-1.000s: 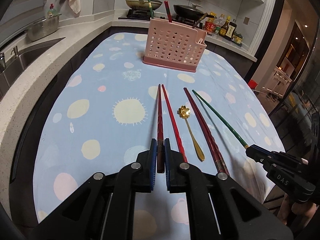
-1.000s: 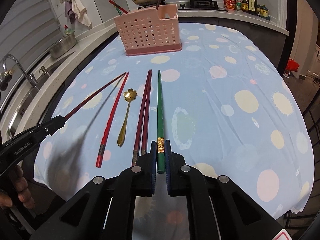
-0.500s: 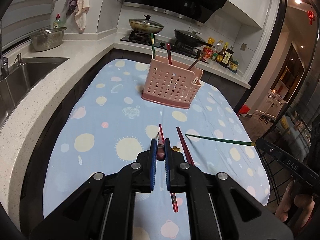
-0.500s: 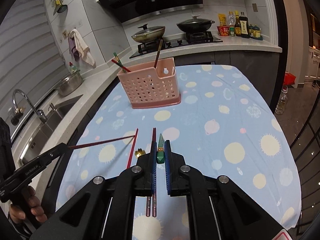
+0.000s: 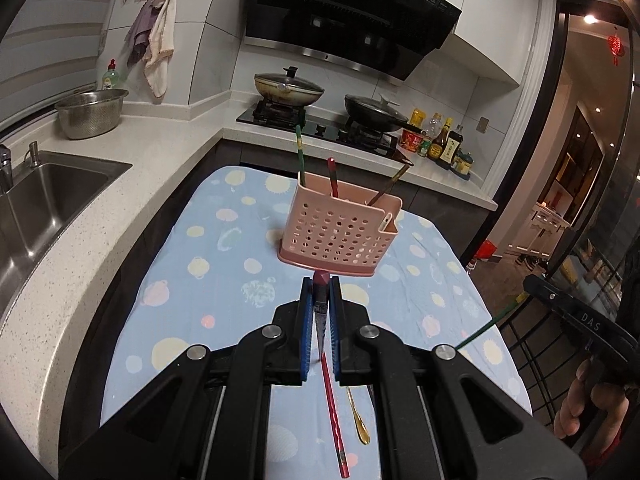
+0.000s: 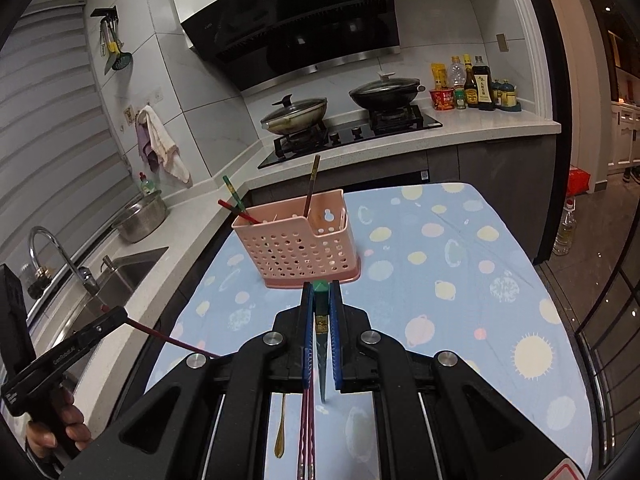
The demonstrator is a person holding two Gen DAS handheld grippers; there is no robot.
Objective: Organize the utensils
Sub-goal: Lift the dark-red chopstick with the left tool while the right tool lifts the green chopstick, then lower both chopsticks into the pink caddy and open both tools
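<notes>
Claws [image 5: 320, 296] [image 6: 321, 300] raised, tilted down, clamping chopsticks [image 5: 321, 312].

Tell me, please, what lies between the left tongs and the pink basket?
Only bare spotted tablecloth, seen in the left wrist view, lies between the left tongs and pink basket.

Both views are dim indoor shots with a cool cast, bent by fisheye curvature and ringed by black vignette at the corners. The white speckled stone desk [image 5: 52, 264] bows strongly along the left edge. Small warm ceiling lamps [image 5: 589, 19] glow in the doorway. The glossy black range hood [image 6: 288, 20] carries soft reflections. Focus is sharp, without motion blur.
</notes>
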